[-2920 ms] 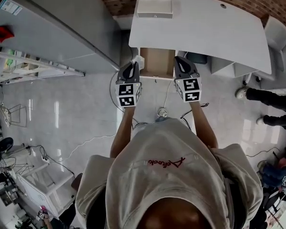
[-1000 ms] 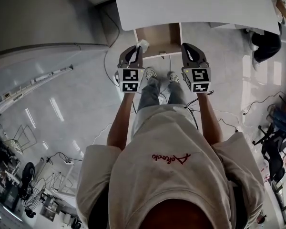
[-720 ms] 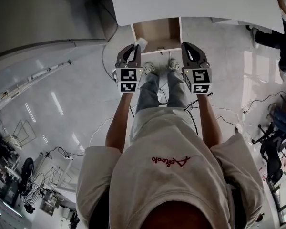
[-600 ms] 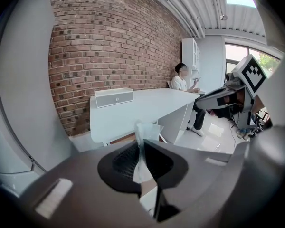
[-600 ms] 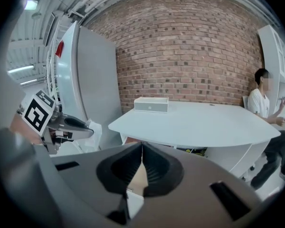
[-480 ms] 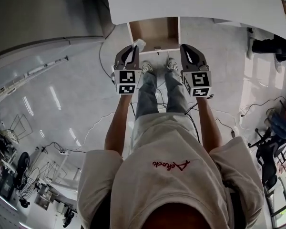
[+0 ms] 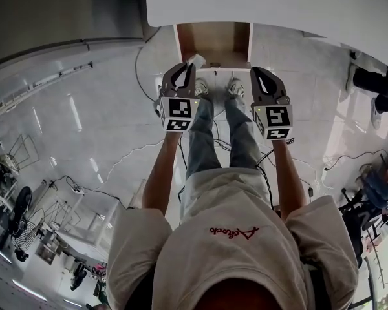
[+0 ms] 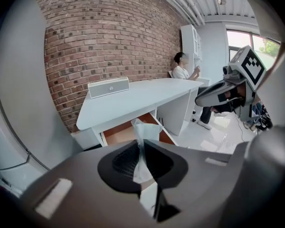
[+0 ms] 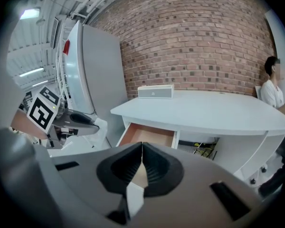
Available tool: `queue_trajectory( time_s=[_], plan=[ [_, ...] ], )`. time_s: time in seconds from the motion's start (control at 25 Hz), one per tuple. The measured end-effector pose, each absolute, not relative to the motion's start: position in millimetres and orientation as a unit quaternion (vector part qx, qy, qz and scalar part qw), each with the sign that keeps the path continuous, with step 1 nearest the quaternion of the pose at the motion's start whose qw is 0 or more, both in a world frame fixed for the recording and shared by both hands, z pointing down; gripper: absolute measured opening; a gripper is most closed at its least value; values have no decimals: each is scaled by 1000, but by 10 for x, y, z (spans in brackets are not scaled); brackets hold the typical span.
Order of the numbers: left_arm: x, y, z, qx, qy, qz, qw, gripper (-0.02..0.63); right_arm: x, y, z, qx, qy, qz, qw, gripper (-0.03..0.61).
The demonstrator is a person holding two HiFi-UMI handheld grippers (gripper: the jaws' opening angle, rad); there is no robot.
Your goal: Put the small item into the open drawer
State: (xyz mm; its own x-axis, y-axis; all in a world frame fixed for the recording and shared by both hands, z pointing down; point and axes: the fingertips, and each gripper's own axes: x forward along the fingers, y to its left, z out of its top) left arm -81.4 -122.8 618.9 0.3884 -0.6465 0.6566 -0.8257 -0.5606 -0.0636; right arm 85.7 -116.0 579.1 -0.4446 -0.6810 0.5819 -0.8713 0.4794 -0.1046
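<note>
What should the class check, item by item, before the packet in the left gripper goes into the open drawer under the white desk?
1. Grip: the left gripper is shut on the white packet: ok.
2. Opening: the drawer is pulled out: ok.
3. Room inside: the part of its floor that shows is bare: ok.
4. Position: the white packet is not over the drawer, which lies ahead of it and lower: not ok.
5. Path: the right gripper is shut with nothing between its jaws, and it is short of the drawer: ok.
</note>
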Motion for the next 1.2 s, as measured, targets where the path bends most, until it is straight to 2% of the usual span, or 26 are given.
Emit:
queue_trajectory(
  time_s=[0.2,0.44,0.84,1.2],
  plan=[
    [-704,-1263,6463,824,-431,348,121,32,940,-1056,6008,464,-824,209,248,12],
    [-431,-1360,6891,830,-356,426,57,32,1065,-826,6226,464,-816,227,258,12],
    [-16,-1655,7538,795,-224,554,-104,32,1273,-569,6512,469,-801,256,270,12],
    [116,-1896,8134,771,-172,602,-117,32,1379,-515,6600,472,-797,267,266,12]
  ],
)
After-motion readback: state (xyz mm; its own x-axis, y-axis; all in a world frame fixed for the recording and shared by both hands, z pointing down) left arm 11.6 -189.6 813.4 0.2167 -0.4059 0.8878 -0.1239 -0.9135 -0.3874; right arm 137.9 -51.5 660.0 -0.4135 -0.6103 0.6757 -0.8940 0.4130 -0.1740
